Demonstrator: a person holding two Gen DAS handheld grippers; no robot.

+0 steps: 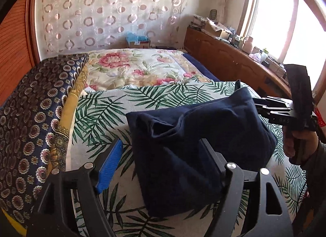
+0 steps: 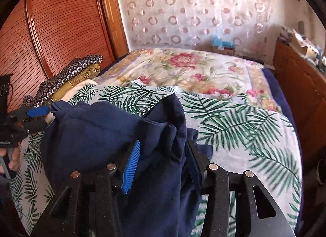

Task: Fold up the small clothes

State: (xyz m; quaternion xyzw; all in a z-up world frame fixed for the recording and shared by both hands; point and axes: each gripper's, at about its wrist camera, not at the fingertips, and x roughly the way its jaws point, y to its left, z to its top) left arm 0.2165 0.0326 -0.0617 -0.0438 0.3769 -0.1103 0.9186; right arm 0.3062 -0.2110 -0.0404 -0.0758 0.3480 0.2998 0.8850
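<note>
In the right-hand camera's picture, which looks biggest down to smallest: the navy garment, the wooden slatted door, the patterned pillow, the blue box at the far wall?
1. Navy garment, though it lies nearest the camera, which inflates it.
2. Wooden slatted door.
3. Patterned pillow.
4. Blue box, far off, so it may be bigger than it looks.

It was a home bedroom: a bed under floral and palm-leaf covers, a sheer circle-patterned curtain, a louvred wooden wardrobe door, and a cluttered wooden cabinet below the window.

Floral quilt, patterned pillows (stacked), wooden cabinet beside the window.
</note>
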